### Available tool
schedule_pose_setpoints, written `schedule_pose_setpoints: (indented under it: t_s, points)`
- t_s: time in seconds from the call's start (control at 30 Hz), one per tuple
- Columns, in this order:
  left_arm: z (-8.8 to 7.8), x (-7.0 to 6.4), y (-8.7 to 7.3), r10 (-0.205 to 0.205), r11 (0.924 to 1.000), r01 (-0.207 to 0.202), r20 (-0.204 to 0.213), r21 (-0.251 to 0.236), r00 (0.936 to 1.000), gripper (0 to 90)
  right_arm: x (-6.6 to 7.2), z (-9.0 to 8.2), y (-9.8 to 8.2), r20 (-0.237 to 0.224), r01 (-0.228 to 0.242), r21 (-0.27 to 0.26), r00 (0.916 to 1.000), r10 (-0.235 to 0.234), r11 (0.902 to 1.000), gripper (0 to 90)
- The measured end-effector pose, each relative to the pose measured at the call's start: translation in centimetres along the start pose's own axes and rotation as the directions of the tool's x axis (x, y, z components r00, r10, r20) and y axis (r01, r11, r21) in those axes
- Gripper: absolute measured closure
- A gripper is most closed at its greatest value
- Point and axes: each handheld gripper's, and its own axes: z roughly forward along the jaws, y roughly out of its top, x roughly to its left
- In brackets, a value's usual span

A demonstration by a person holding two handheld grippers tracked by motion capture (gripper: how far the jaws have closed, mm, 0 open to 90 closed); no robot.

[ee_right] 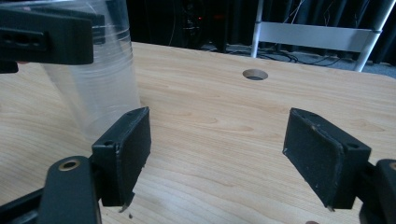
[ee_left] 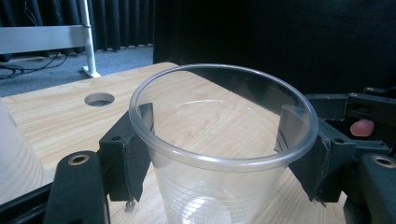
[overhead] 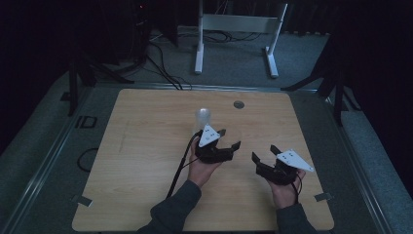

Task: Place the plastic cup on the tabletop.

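Clear plastic cup, gripped just below its rim by my left gripper, stands mid-table; my right gripper waits beside it, jaws spread and empty. Squeezing harder could buckle the thin wall. Pale wooden table, grommet hole, dim curtained room.

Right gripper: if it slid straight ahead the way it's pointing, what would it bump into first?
Probably nothing soon. The right gripper has open jaws facing bare table; the clear cup sits off to one side. Depth is unclear.
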Motion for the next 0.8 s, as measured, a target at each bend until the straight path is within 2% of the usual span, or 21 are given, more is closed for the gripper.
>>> schedule_pose_setpoints:
  t_s: [0.8]
  points:
    - [-0.3, 0.8, -1.9, 0.006, 1.0, -0.005, -0.033, 0.006, 0.9995, 28.6, -0.1, 0.0, -0.1, 0.003, -0.003, 0.001, 1.0, 0.003, 1.0, 22.9]
